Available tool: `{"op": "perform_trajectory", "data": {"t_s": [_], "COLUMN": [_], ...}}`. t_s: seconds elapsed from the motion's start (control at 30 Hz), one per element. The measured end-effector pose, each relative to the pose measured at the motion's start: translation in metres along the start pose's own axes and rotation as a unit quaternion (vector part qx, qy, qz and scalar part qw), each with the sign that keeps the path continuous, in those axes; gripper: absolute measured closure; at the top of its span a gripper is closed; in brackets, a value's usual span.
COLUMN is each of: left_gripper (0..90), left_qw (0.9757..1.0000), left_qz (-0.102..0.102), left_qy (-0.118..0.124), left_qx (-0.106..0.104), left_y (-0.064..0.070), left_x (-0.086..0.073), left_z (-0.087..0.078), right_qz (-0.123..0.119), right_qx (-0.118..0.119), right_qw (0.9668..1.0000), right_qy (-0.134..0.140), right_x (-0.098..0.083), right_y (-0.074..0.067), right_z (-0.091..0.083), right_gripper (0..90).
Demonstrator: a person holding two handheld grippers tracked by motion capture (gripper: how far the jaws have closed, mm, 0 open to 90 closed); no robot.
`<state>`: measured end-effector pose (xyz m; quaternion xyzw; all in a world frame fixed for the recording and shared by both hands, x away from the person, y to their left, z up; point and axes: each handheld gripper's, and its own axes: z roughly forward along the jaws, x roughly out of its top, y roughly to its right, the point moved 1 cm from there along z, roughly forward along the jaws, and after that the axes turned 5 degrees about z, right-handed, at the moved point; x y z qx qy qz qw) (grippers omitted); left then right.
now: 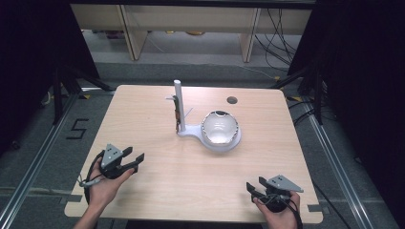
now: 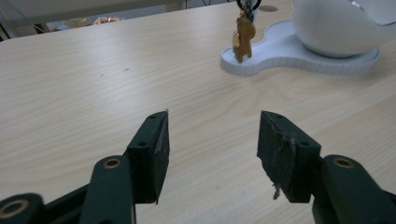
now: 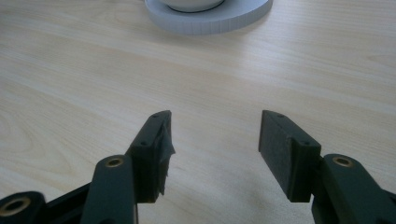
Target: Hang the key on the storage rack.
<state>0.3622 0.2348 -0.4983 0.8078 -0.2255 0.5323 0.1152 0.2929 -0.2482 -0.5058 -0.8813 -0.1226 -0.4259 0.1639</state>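
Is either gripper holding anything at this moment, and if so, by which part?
Nothing is held. The left gripper and right gripper both have jaws apart over bare table.

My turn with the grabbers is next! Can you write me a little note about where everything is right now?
Left gripper: open, holding nothing, low over the table's near left part.
Right gripper: open, holding nothing, near the right front edge.
White stand: mid-table, with an upright post; a small brown charm hangs at the post, and a white bowl sits on the stand's round end.
Done: nothing picked up.
Left: probably reaching for the charm; the left gripper points at it.
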Motion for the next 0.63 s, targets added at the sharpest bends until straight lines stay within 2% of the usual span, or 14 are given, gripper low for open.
{"op": "perform_trajectory", "data": {"t_s": [0.07, 0.2, 0.27, 0.37, 0.63], "left_gripper": [43.1, 42.7, 42.6, 42.5, 41.5], "left_qw": [1.0000, 0.9999, 0.9998, 0.9998, 0.9998], "left_qz": [-0.003, -0.011, -0.014, -0.012, -0.015], "left_qy": [-0.002, -0.003, 0.004, 0.010, 0.006], "left_qx": [0.008, 0.009, 0.012, 0.013, 0.012], "left_y": [-0.002, -0.004, -0.003, -0.003, -0.002], "left_x": [-0.008, -0.022, -0.026, -0.030, -0.033], "left_z": [-0.002, -0.005, -0.007, -0.009, -0.010], "right_qz": [0.000, 0.003, 0.002, 0.001, 0.005], "right_qx": [-0.002, -0.001, 0.000, -0.004, -0.006], "right_qw": [1.0000, 1.0000, 1.0000, 1.0000, 1.0000], "right_qy": [-0.002, -0.001, 0.002, 0.000, -0.002], "right_x": [0.000, -0.001, -0.001, -0.002, -0.002], "right_y": [0.000, 0.000, 0.001, 0.002, 0.003], "right_z": [0.000, 0.000, 0.001, 0.001, 0.002], "right_gripper": [45.2, 45.1, 45.0, 45.0, 44.7]}}
